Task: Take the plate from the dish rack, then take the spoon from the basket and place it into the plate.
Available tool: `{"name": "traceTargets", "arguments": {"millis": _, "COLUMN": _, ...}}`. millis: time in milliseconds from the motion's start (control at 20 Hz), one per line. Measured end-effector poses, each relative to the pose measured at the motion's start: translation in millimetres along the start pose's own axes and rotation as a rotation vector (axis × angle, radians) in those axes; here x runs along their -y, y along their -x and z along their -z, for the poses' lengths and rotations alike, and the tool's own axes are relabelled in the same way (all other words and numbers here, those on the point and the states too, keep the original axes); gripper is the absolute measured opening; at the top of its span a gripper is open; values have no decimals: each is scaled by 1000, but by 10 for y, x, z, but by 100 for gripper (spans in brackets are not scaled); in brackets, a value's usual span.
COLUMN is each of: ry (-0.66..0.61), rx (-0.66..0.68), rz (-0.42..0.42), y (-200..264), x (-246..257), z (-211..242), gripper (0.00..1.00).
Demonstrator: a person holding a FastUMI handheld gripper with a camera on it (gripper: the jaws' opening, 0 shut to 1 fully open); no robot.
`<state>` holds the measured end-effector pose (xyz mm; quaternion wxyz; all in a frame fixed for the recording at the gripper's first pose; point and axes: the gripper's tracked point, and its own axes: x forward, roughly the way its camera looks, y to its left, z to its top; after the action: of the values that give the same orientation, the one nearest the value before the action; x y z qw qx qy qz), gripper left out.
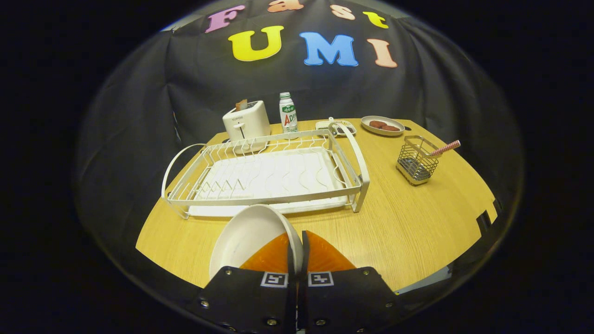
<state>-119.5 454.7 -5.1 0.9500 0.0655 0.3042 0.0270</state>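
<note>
My gripper is shut on the rim of a white plate, which it holds tilted above the near part of the wooden table. Beyond the fingers stands the white wire dish rack, with nothing in its slots. To the right, past the rack, a small wire basket holds a spoon whose red-and-white striped handle sticks out to the right.
At the back of the table stand a white toaster with a slice of toast, a small bottle, a small tray, and a dish with brown food.
</note>
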Motion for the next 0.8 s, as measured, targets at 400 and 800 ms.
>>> {"name": "traceTargets", "arguments": {"millis": 400, "ry": -117, "rx": -30, "rz": 25, "y": -232, "x": 214, "z": 160, "gripper": 1}}
{"name": "traceTargets", "arguments": {"millis": 800, "ry": -155, "rx": -14, "rz": 36, "y": -369, "x": 284, "z": 178, "gripper": 1}}
